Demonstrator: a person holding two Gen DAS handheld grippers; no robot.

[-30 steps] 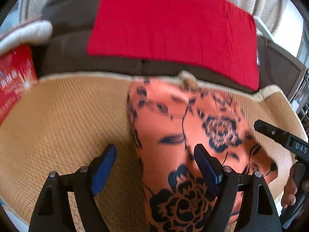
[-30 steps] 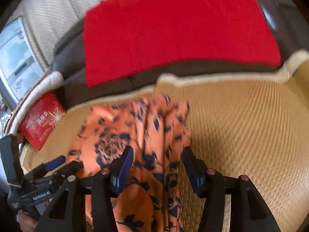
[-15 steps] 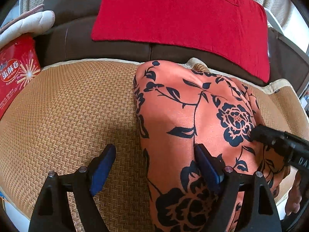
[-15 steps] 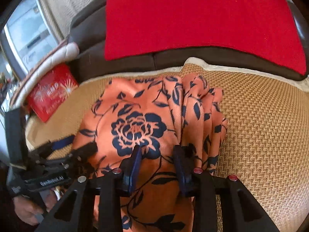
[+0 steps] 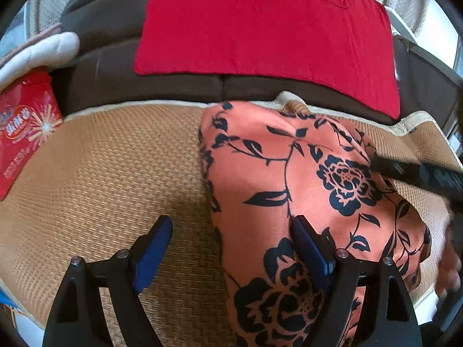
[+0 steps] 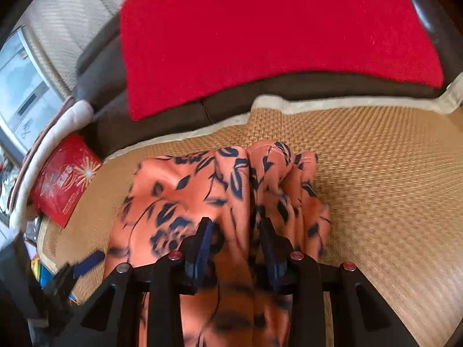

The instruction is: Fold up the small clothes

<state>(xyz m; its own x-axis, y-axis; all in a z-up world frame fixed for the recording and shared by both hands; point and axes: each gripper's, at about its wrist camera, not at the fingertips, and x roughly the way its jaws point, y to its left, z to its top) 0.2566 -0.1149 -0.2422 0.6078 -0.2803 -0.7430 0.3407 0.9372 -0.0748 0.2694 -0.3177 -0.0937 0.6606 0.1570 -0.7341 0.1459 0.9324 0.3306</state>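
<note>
An orange garment [image 5: 275,173] with dark blue flowers lies on a woven straw mat [image 5: 115,173]. Its right side is gathered in folds [image 6: 292,179]. My left gripper [image 5: 230,225] stands open across the garment's left edge: one blue pad [image 5: 153,248] is over bare mat, the other pad [image 5: 309,248] is over the cloth. My right gripper [image 6: 235,228] is shut on a ridge of the garment [image 6: 173,190], with bunched cloth pinched between its pads. In the left wrist view the right gripper [image 5: 419,173] reaches in from the right edge, over the cloth.
A red cloth [image 5: 260,29] hangs over the brown sofa back [image 5: 101,78] behind the mat. A red printed packet [image 5: 23,133] and a white padded roll [image 5: 37,55] lie at the left. A hand [image 5: 448,271] shows at the right edge. Bare mat [image 6: 376,188] extends to the right.
The right gripper's jaws have narrowed from wide apart to pinching a fold of the garment, and it has shifted across the cloth. The left gripper has stayed open in place.
</note>
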